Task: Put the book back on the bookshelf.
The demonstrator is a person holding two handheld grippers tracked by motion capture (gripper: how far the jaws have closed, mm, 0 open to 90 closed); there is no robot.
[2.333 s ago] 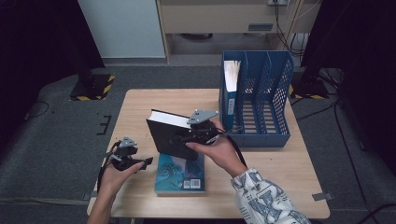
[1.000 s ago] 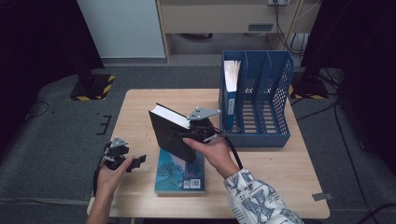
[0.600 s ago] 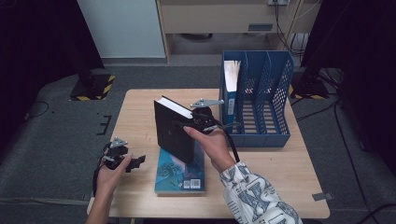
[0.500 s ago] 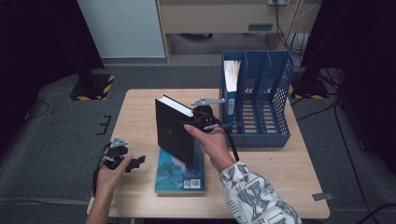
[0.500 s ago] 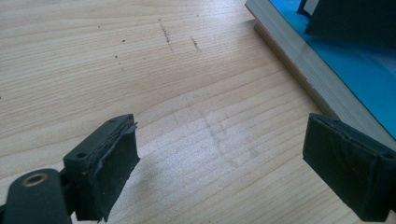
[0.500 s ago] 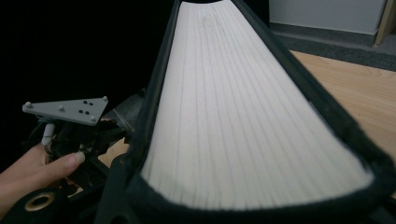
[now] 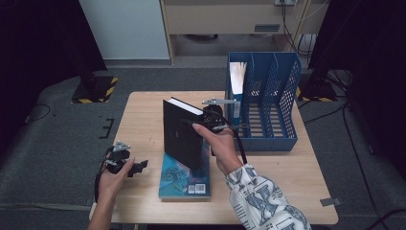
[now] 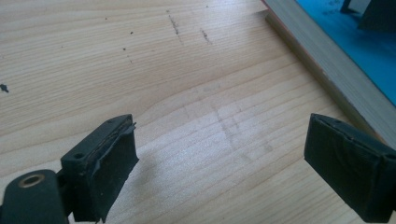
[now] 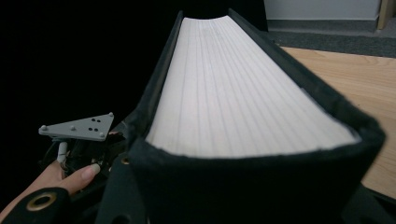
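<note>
Dark room, grey floor; pale wooden counter (image 7: 143, 115) with fine straight grain, lightly scuffed. On it I have a blue perforated file rack (image 7: 275, 112) at the far right and a teal paperback (image 7: 184, 177) lying flat near the front edge. My right tongs (image 7: 210, 122) are clamped on a black hardcover book (image 7: 181, 134), held upright above the paperback. The right gripper view adds its cream page block and soft, matte cover edge. My left tongs (image 7: 139, 166) rest at the front left, spread apart; the left gripper view shows their frayed black pads (image 8: 112, 163) over bare wood beside the paperback's page edge.
</note>
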